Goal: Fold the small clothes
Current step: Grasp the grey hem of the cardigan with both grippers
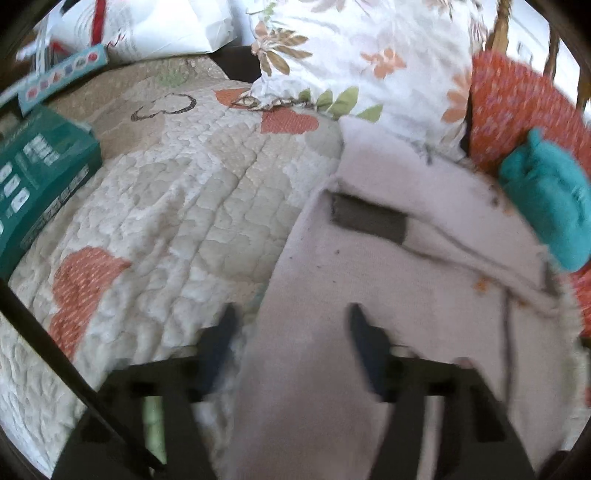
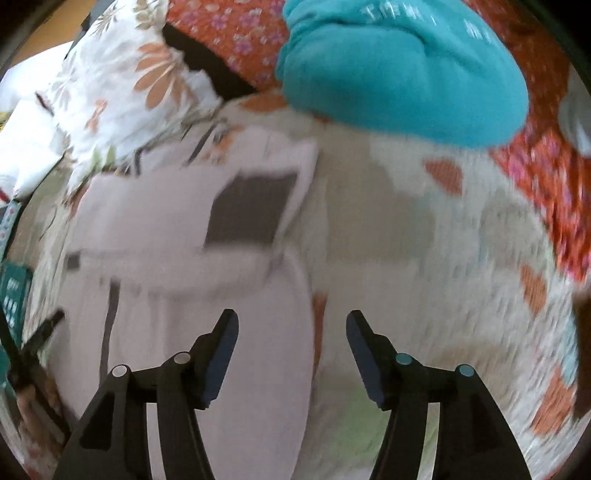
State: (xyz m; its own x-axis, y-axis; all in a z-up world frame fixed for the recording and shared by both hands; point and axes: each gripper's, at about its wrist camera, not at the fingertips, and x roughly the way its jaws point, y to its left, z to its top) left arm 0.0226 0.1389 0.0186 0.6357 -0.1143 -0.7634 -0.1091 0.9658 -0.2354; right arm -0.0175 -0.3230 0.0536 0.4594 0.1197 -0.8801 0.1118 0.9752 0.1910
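Two grippers hang over a pale pink garment (image 1: 388, 266) that lies part-folded on a quilted bedspread (image 1: 177, 206) patterned with orange hearts. From the left wrist view, the left gripper (image 1: 291, 321) has its fingers set apart with the garment's near edge running up between them; motion blur hides whether the pads actually press the cloth, so I cannot tell if it has a hold. It seems placed there to take or steady that edge for the next fold. The right gripper (image 2: 291, 328) stands spread and holds nothing, its left finger over the pink cloth and its right finger over bare quilt, straddling the garment's right edge as though positioned to catch it.

A dark grey rectangular patch (image 2: 251, 210), perhaps a label or pocket, shows on the upper folded layer, which suggests one fold is already made and more remain.

Beyond the garment, a teal garment (image 2: 399, 70) sits bunched against an orange floral cushion (image 2: 229, 33), probably set aside from the working space. A white floral pillow (image 1: 362, 51) lies at the head of the bed, and a green box (image 1: 40, 177) rests on the quilt well to the left.
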